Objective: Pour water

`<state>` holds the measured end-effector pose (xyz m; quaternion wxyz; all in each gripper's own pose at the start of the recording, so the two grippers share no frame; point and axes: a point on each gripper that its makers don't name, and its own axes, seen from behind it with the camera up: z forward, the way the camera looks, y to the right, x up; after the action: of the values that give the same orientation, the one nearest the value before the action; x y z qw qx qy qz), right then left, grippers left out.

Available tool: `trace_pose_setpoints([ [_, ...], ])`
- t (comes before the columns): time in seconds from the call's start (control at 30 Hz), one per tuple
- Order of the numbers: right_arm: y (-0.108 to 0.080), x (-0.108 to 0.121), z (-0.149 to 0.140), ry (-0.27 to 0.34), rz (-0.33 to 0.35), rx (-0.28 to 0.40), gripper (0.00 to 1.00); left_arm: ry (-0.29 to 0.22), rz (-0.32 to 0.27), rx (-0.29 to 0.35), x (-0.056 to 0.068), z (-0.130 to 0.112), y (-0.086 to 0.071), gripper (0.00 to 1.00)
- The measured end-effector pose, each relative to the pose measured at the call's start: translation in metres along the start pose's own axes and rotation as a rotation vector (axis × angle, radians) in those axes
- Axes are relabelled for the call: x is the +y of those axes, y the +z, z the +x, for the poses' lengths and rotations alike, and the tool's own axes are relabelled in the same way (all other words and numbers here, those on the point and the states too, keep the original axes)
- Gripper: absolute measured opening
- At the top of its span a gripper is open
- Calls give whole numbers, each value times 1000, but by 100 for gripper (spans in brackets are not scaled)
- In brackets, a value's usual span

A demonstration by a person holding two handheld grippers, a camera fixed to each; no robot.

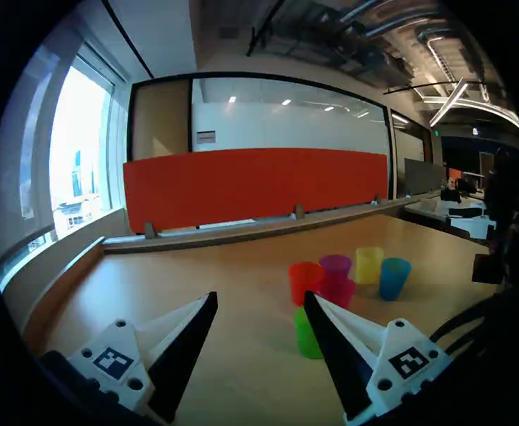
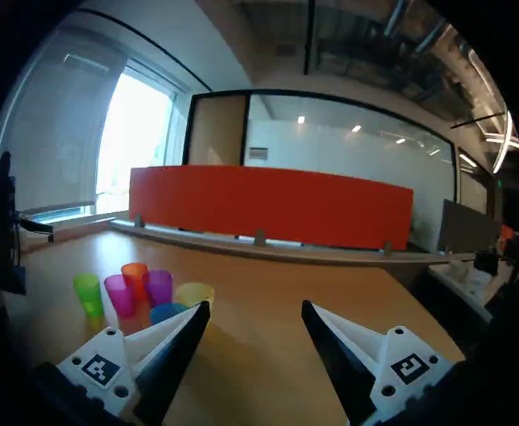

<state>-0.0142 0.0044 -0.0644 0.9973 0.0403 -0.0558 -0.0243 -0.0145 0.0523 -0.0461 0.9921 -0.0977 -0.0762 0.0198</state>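
Note:
Several coloured plastic cups stand together on a wooden table. In the left gripper view I see an orange cup (image 1: 305, 281), a purple cup (image 1: 335, 265), a pink cup (image 1: 339, 291), a yellow cup (image 1: 369, 265), a blue cup (image 1: 393, 277) and a green cup (image 1: 306, 334) nearest me. My left gripper (image 1: 260, 311) is open above the table, its right finger (image 1: 341, 355) overlapping the green cup. In the right gripper view the same cups sit at lower left: green cup (image 2: 89, 294), pink cup (image 2: 120, 295), orange cup (image 2: 134, 277), purple cup (image 2: 159, 286), yellow cup (image 2: 194, 294), blue cup (image 2: 165, 312). My right gripper (image 2: 255, 316) is open, holding nothing.
A red divider panel (image 1: 255, 184) runs along the far edge of the table (image 1: 209, 270). Bright windows (image 1: 82, 156) lie to the left. More desks with office items (image 1: 465, 213) stand at the right. A dark object (image 2: 3, 234) is at the left edge of the right gripper view.

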Motion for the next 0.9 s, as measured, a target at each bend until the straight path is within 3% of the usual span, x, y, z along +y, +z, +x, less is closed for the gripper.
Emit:
trace_pose_setpoints([
  [0.1,-2,12,13,-1,-63,70,100,-1,35,34,-5,8,-1,90],
  [0.3,-4,19,21,-17,-114,120,100,-21,83,93,-13,21,-2,90],
  [0.5,-2,21,22,-18,-143,130,100,-37,137,146,-21,29,-1,90],
  [0.9,4,24,10,41,-137,80,100,-21,245,187,-40,36,-1,90],
])
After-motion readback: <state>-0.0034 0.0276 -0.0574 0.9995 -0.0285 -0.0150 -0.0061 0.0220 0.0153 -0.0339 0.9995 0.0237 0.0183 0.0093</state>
